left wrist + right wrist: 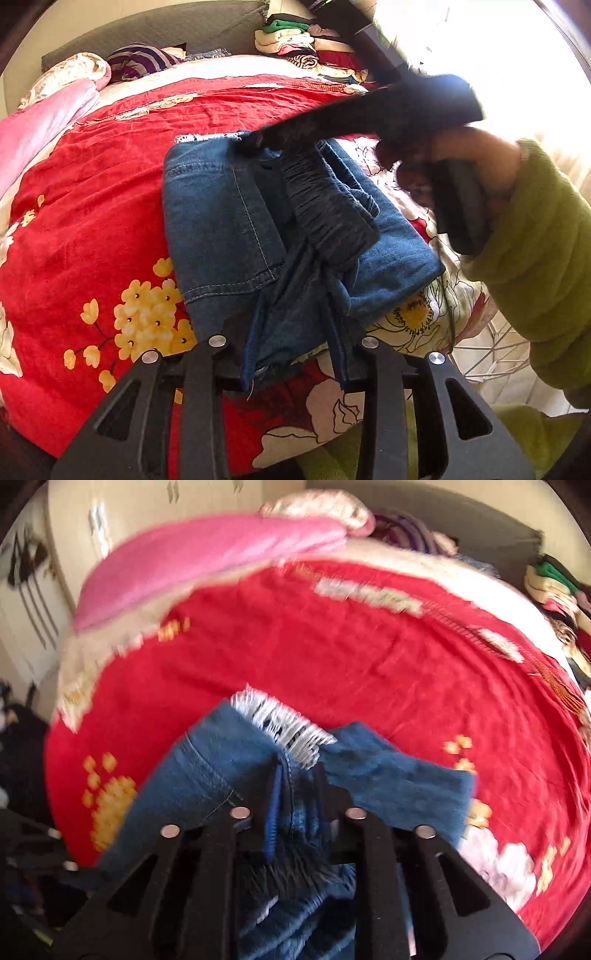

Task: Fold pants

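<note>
Blue denim pants (229, 221) lie folded into a thick packet on a red flowered bedspread (92, 221), the dark gathered waistband (325, 206) on top. My left gripper (295, 332) is shut on the packet's near end, a bunch of denim pinched between its fingers. The right gripper (251, 142), held by a hand in a green sleeve (535, 240), reaches over the packet to its far edge. In the blurred right wrist view, the right gripper (297, 794) has a denim fold filling the gap between its fingers. The pants (388, 786) spread beneath it, the white fringed hem (280, 723) just ahead.
A pink blanket (37, 125) and a striped cloth (140, 61) lie at the bed's far left. A pile of folded clothes (306, 44) sits at the far right. A white wire basket (491, 354) stands beside the bed on the right.
</note>
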